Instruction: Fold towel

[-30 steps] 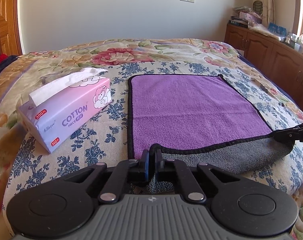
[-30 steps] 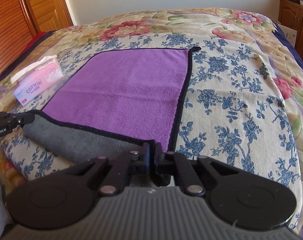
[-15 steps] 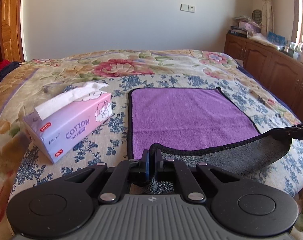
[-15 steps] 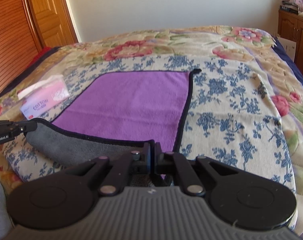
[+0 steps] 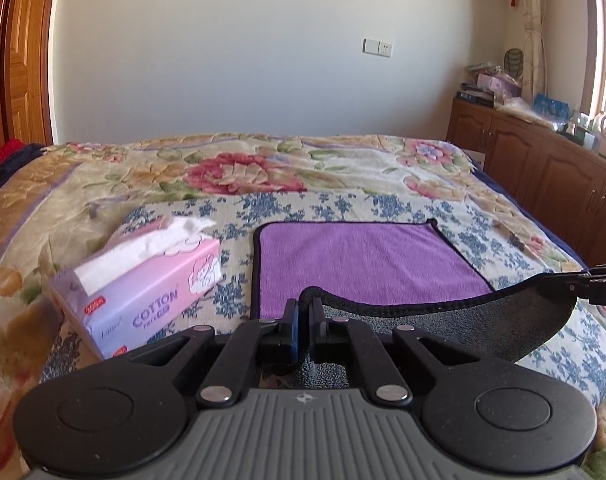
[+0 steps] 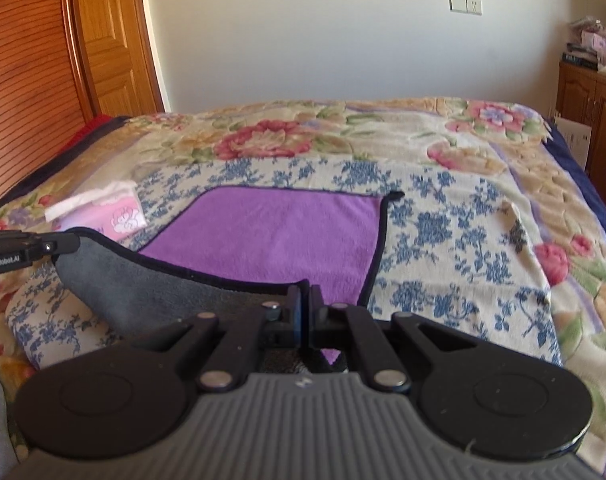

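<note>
A purple towel [image 5: 363,258] with a black hem and grey underside lies on the bed; it also shows in the right wrist view [image 6: 271,236]. My left gripper [image 5: 303,306] is shut on the towel's near left corner. My right gripper [image 6: 305,294] is shut on the near right corner. Both hold the near edge lifted above the bed, so the grey underside [image 5: 483,326] hangs between them. The far half of the towel lies flat. Each gripper shows at the side of the other's view, the right one [image 5: 583,284] and the left one [image 6: 43,246].
A pink and lilac tissue pack [image 5: 143,292] lies on the bed left of the towel. The floral bedspread [image 5: 243,172] stretches to the far wall. Wooden cabinets [image 5: 543,164] with clutter stand at the right. A wooden door [image 6: 111,36] is at the left.
Both grippers have risen with the towel's near edge and carried it towards the far side. More grey underside hangs in the air and less purple shows.
</note>
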Demonstrator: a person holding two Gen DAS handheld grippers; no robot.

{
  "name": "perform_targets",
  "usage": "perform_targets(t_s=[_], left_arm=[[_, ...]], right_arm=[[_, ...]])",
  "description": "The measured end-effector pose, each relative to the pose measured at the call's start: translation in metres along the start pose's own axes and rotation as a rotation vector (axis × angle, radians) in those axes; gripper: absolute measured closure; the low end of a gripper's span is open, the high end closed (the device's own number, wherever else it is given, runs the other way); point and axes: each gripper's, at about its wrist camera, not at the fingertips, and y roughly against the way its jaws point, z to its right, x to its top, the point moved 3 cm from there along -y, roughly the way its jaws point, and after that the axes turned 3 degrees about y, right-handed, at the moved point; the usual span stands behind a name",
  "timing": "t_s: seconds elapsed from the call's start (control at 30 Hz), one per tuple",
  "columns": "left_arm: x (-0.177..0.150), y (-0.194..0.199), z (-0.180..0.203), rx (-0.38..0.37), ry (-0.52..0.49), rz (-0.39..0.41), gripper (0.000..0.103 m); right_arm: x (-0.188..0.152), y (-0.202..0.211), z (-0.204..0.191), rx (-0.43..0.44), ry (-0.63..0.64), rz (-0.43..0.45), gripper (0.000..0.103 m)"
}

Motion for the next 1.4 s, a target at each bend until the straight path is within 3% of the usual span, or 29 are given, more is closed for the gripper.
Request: perform_targets(t_s=[1.4], left_arm=[[0.044, -0.042, 0.005, 0.026, -0.035, 0.058, 0.098]], right_arm=[[0.039, -0.044, 0.01, -0.022, 0.124, 0.077, 0.099]])
